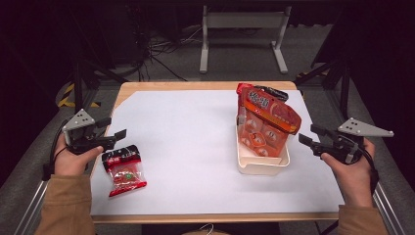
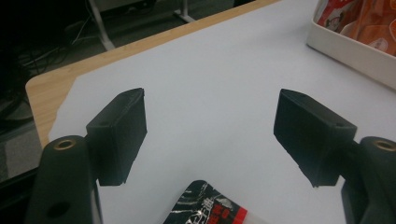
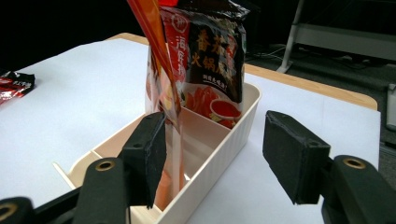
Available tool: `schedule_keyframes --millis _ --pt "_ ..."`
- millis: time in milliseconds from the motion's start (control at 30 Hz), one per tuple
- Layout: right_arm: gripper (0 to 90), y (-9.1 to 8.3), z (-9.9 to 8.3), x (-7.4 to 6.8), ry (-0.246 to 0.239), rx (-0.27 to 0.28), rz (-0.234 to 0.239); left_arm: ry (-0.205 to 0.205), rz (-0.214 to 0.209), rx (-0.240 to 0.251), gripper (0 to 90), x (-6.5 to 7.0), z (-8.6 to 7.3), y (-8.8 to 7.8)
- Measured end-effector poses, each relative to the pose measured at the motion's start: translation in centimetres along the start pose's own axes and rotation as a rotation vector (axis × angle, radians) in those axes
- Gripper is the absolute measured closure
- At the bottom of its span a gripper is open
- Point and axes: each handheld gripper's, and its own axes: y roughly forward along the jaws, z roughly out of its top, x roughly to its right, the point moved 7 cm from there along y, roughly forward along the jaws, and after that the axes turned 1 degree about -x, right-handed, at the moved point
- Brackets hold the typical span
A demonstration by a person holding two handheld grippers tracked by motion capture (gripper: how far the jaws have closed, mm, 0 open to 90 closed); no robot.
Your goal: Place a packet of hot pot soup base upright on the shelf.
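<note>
Presently, the left gripper (image 1: 115, 137) sits at the left edge of the white sheet (image 1: 186, 147) covering the wooden table (image 1: 147, 86). Its jaws stand wide apart with nothing between them. A small red-and-black snack packet (image 1: 123, 169) lies flat on the sheet just beside and below this gripper; in the left gripper view the packet's black top corner (image 2: 205, 205) shows low between the jaws, clear of both pads.

The right gripper (image 1: 309, 138) is held at the right side of the table, just off the cream tray (image 1: 262, 166), pointing towards it. Its jaws are likewise spread wide and grip nothing. In the right gripper view the tray's rim (image 3: 224, 144) lies between the two pads, and the left pad sits near the lower edge of the orange pouch (image 3: 154, 56); whether it touches cannot be determined.

The tray stands right of centre on the sheet. Two pouches stand upright in it: the large orange pouch (image 1: 266, 125) in front, leaning slightly, and a darker red-and-black pouch (image 3: 210, 60) behind it at the tray's far end.
</note>
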Motion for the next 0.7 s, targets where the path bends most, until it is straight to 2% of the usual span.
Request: schedule_keyframes --millis 100,367,433,533,633,700 --pt "39.7 0.1 -0.3 0.2 0.015 -0.006 -0.001 -0.046 0.027 -0.023 22.2 -0.8 -0.8 -0.1" --pt "39.5 0.9 -1.2 0.6 0.010 -0.032 -0.007 -0.047 0.048 -0.089 23.3 -2.2 -3.1 0.5" --pt "39.4 1.1 -1.3 0.6 0.012 -0.033 -0.001 -0.060 0.056 -0.100 24.4 -2.5 -3.7 0.5" --pt "39.4 1.2 -1.3 0.7 0.019 -0.028 0.006 -0.075 0.059 -0.099 25.4 -2.5 -4.4 0.4" --pt "39.2 1.4 -1.3 0.9 0.026 -0.023 0.013 -0.117 0.037 -0.087 29.0 -2.5 -5.6 0.7" --pt "39.2 1.6 -1.3 1.0 0.026 -0.023 0.015 -0.120 0.055 -0.102 29.1 -2.7 -6.3 0.7"
